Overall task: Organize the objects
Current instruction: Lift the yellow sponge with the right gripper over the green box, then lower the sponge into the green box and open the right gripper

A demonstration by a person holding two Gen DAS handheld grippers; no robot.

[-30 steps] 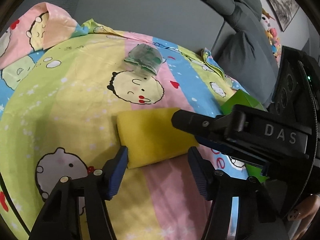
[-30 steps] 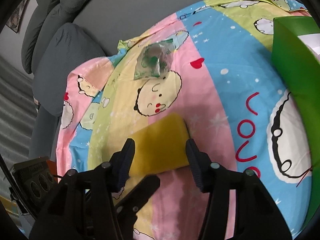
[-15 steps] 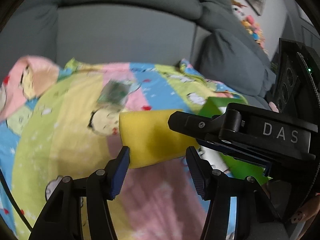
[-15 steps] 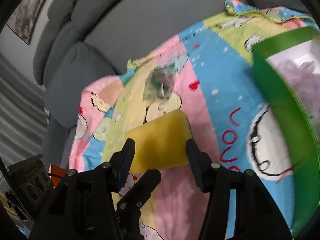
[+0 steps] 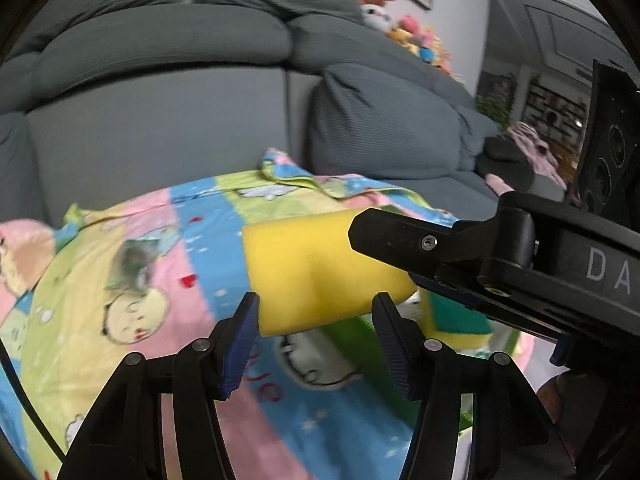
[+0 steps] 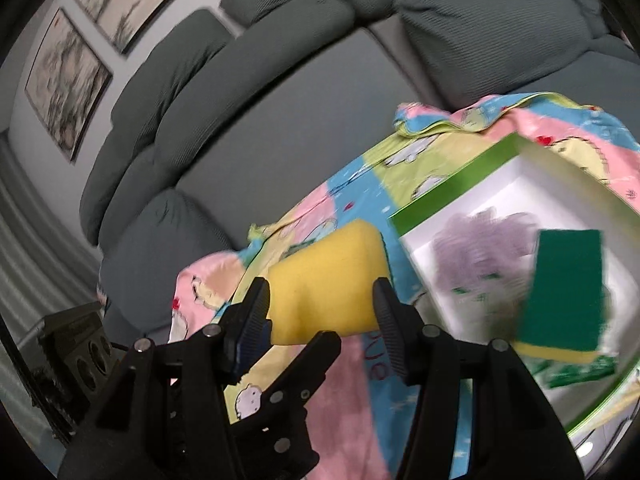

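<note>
Above bedsheet, both tools clamp yellow sponge.

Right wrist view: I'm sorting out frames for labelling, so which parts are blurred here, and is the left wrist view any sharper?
Right wrist view: the box contents, a purple puff and a green pad, are smeared by motion; the sponge and the right gripper stay crisp. Left wrist view: the sponge and the left gripper are sharp, the cloth print is blurred. Both bend at the edges.
</note>
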